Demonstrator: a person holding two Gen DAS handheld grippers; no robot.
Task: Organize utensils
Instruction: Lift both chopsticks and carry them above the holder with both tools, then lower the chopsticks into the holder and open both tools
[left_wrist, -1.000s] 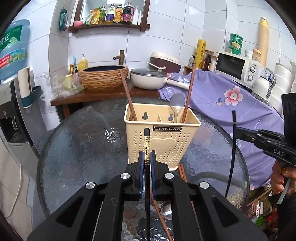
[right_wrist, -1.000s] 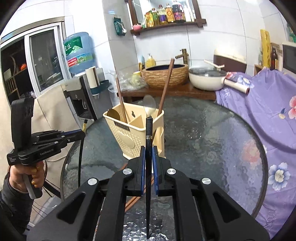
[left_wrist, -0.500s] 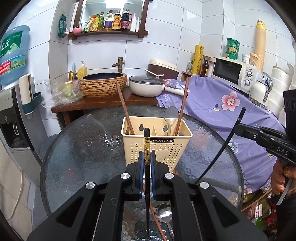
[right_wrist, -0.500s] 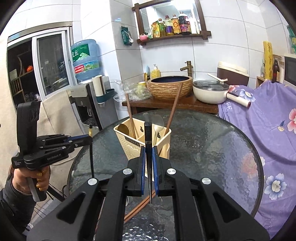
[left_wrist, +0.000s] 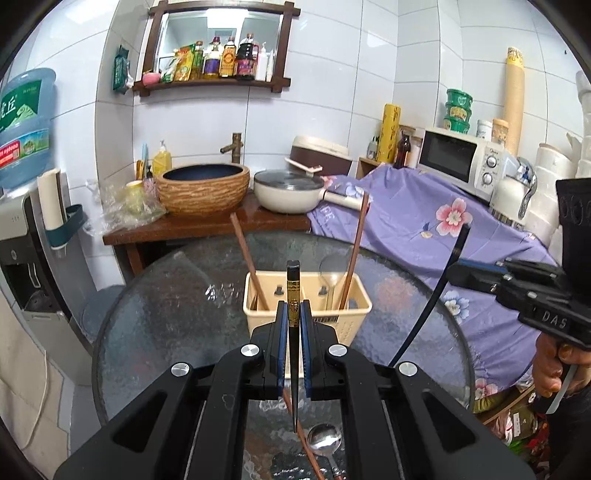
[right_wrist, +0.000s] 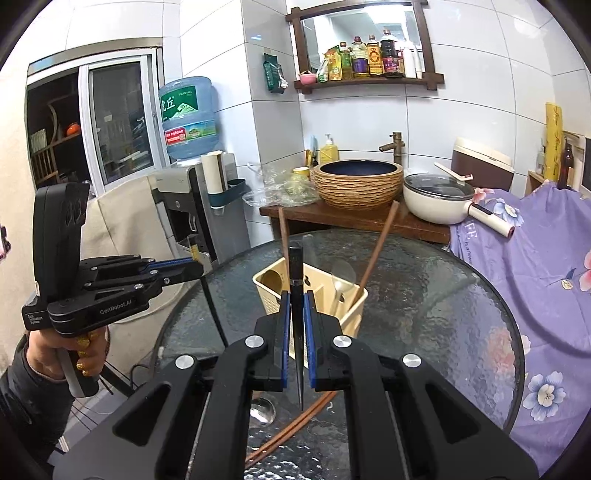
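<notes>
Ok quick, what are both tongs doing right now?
Left tongs: closed, holding a black chopstick.
Right tongs: closed, holding another black chopstick.

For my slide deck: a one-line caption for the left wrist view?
Left gripper holds a black chopstick upright before the beige utensil holder on the glass table.

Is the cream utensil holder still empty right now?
No. The cream utensil holder already has two brown chopsticks and a spoon standing in it on the glass table.
</notes>
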